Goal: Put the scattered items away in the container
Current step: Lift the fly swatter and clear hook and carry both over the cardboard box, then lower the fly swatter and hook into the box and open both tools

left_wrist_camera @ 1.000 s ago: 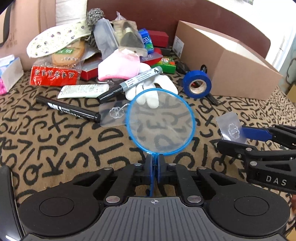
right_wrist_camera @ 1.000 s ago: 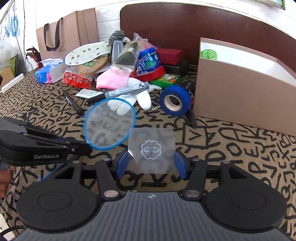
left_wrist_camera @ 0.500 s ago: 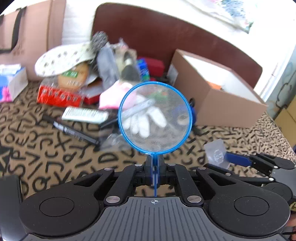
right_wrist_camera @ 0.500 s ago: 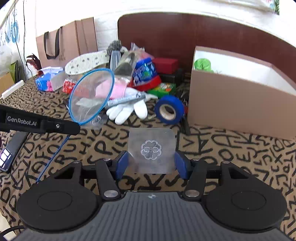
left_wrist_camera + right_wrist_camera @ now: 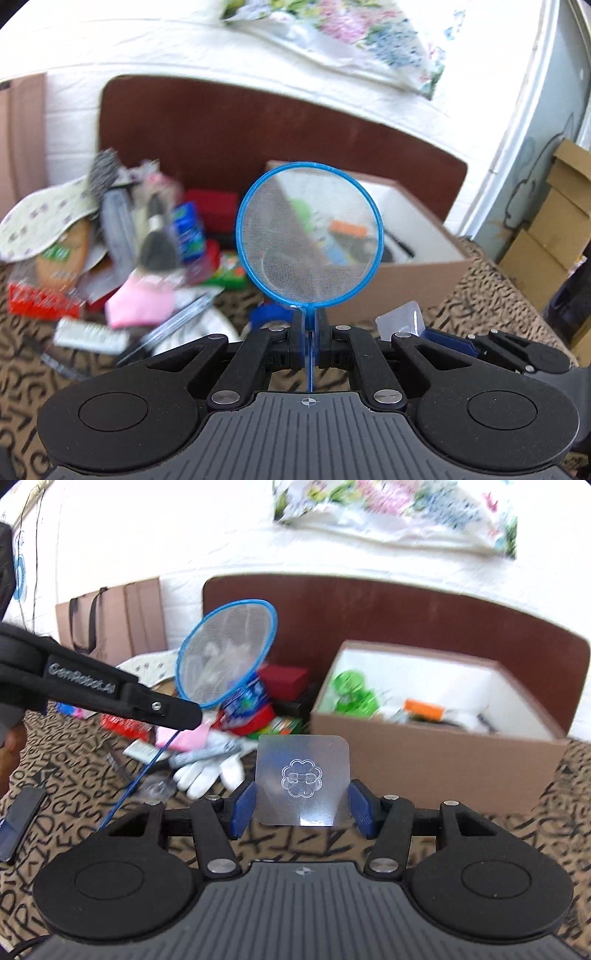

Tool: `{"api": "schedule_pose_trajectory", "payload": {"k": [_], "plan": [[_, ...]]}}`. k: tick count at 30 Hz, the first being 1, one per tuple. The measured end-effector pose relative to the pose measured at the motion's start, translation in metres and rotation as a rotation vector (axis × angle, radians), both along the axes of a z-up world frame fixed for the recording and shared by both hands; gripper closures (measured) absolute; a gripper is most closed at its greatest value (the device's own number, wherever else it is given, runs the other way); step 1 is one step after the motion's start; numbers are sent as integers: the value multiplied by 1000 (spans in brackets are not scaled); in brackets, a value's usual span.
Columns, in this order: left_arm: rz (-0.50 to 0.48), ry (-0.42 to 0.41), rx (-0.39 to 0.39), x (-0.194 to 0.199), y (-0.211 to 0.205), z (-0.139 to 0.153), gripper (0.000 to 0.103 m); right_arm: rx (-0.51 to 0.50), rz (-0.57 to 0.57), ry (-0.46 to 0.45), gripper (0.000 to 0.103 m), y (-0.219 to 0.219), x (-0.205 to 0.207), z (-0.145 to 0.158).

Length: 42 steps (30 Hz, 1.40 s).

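From the right wrist, right tongs (image 5: 301, 805) grasp a clear hook pad (image 5: 303, 779); left tongs (image 5: 308, 338) clench a net (image 5: 308, 234).

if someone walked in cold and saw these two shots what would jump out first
Probably the round blue mesh net, held up by its thin handle in the shut left gripper, in front of the open cardboard box. Next, the clear square adhesive hook clamped between the right gripper's blue pads. Behind both, a colourful heap of clutter sits on the letter-patterned cloth, left of the box.
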State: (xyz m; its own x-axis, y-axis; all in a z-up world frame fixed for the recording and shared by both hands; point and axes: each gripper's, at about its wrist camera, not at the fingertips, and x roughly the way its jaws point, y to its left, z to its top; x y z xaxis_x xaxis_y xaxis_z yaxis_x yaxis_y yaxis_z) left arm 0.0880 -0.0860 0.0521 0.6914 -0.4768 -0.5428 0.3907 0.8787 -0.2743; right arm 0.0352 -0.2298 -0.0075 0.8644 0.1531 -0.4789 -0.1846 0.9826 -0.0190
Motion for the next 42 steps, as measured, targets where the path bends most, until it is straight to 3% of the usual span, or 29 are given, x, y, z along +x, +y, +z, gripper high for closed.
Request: {"api": "schedule_pose_trajectory", "payload": {"k": [14,22,31,42], "plan": [[-68,-33,-104,66,-73,47,103,-52,-119,-136,43,-66,32,47],[-73,-48,-95,122,-117,62,103,-73,-174,-148,43,-106,73,56],[-126,-70,27,187,-171,40,103,-115,-202,-121,43,-139,125,53],[-265,6,137,215,-217,-14,103,-165,-247,17,43,-166,165,7]]}}
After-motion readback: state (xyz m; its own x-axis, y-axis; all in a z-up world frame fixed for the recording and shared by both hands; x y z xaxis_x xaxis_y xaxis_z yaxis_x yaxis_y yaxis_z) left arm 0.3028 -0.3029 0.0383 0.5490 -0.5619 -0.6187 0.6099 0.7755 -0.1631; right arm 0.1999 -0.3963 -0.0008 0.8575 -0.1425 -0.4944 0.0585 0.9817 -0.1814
